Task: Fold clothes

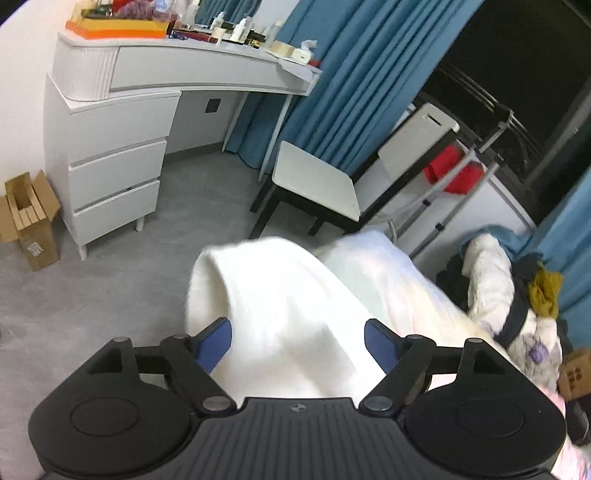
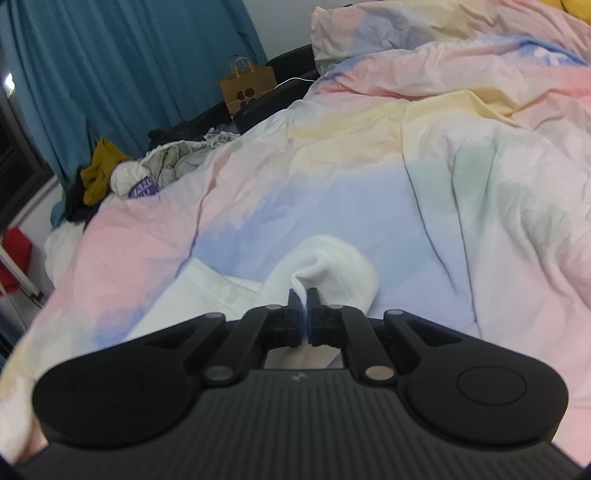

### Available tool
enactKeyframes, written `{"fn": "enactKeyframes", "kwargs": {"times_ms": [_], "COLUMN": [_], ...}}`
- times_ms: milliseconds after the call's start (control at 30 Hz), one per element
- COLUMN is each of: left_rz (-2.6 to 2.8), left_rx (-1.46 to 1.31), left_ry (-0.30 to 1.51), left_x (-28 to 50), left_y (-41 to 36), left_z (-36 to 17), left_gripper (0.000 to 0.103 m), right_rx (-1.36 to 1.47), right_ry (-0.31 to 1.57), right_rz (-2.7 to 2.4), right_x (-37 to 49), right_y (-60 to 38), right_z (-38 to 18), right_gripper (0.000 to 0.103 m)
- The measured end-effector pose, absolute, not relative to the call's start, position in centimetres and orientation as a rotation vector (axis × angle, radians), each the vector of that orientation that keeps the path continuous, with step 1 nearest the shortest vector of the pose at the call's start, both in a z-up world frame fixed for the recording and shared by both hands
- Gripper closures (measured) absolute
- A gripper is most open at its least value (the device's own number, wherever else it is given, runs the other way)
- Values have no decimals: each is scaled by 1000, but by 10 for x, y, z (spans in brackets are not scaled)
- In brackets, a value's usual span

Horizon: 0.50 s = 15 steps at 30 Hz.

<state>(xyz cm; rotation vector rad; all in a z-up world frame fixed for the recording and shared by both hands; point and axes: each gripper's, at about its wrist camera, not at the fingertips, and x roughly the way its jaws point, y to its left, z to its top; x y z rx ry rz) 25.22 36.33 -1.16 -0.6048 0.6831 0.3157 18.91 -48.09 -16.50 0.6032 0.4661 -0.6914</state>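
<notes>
Two claws, one white garment. Left claw (image 1: 297,345) spread wide, blue pads apart, white cloth (image 1: 280,310) bulging up between them and blurred; whether either pad touches it, cannot tell. Cloth rises in a rolled hump just ahead of the claw, hiding the bed edge. Right claw (image 2: 304,314) clenched on a pinch of the same white cloth (image 2: 332,266), pads nearly together with a thin fold between them; the cloth puffs up right past the tips and trails left and down onto the duvet (image 2: 332,192).

Left view, beyond the cloth: grey floor (image 1: 129,266), black-legged stool (image 1: 314,181) with a white top, white vanity surface (image 1: 199,70) with drawers under it, bottles and an orange box (image 1: 118,27) on top. Cardboard box (image 1: 29,218) open on the floor at far left. Right of the stool a metal rack (image 1: 461,192) with something red (image 1: 450,170) on it, blue curtains (image 1: 351,92) behind, dark window at upper right. Clothes pile (image 1: 517,295) on the far bed corner, mustard piece on top.

Right view, beyond the cloth: pastel duvet, pink, blue, yellow patches, wrinkled, filling most of the frame. Clothes pile at left edge of the bed with mustard garment (image 2: 99,170). Paper bag (image 2: 247,90) farther back, blue curtain behind it.

Left claw points out toward the floor, right claw points along the bed, low over the duvet.
</notes>
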Motion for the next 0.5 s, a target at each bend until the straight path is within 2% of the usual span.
{"fn": "enactKeyframes", "kwargs": {"times_ms": [133,200,367,500], "left_rz": [270,231,143,75], "left_rx": [-621,-635,-740,-788], "left_ry": [717,747,920,957], "left_x": [190,158,101,82], "left_y": [341,325,273,239], "left_z": [2,1,-38,-65], "left_gripper": [20,16,15,15], "right_rx": [557,574,610,630], "right_ry": [495,493,483,476], "right_rz": [-687,-682,-676,-672], "right_x": [188,185,178,174], "right_y": [-477,-479,-481,-482], "right_z": [-171,-172,-171,-171], "right_gripper": [98,98,98,98]}}
